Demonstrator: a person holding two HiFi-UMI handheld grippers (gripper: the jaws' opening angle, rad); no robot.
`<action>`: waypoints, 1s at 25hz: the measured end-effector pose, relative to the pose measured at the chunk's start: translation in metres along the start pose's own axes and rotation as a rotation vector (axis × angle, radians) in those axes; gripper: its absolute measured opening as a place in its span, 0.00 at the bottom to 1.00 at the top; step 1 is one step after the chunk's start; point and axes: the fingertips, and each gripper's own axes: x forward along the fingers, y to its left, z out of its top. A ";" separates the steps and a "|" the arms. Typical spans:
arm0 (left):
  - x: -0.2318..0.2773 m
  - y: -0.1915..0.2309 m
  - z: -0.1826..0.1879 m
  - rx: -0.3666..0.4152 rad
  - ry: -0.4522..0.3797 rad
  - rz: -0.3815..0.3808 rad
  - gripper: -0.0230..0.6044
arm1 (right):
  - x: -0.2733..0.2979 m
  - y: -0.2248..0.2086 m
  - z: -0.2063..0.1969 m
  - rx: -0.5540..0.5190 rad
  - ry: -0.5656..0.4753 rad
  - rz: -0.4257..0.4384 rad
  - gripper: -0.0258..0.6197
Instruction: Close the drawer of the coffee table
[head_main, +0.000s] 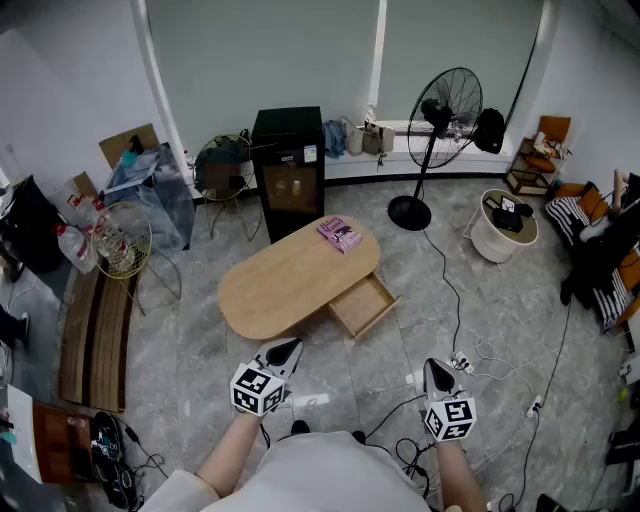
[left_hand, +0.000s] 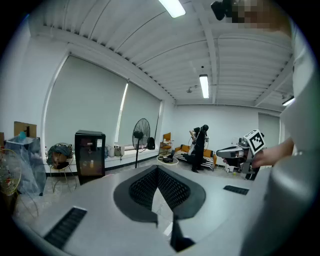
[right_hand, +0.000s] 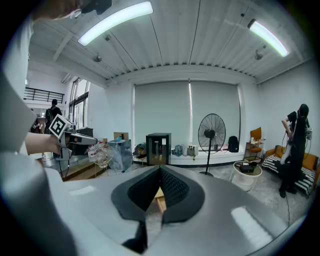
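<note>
Zero progress so far, judging by the layout. The drawer (head_main: 365, 305) stands pulled out from the near-right side of the coffee table (head_main: 270, 285), and nothing touches it. Both tongs sit low and close to the person, short of the table. The left gripper (head_main: 289, 347) is near the table's near edge but apart from it, and the right gripper (head_main: 433, 366) is off to the right. The drawer lies beyond and between them. Both pairs of jaws are pressed together with nothing held. Likely left to do — reach the drawer front and push it in toward the far left.
</note>
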 end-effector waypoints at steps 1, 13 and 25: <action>0.001 0.002 0.000 -0.001 -0.001 0.000 0.04 | 0.002 0.001 0.001 -0.001 0.000 0.002 0.05; 0.006 0.013 0.004 -0.003 -0.009 0.000 0.04 | 0.014 0.006 0.008 -0.027 0.003 0.002 0.05; -0.012 0.035 -0.001 -0.001 -0.005 -0.009 0.04 | 0.025 0.035 0.015 -0.026 0.009 -0.021 0.05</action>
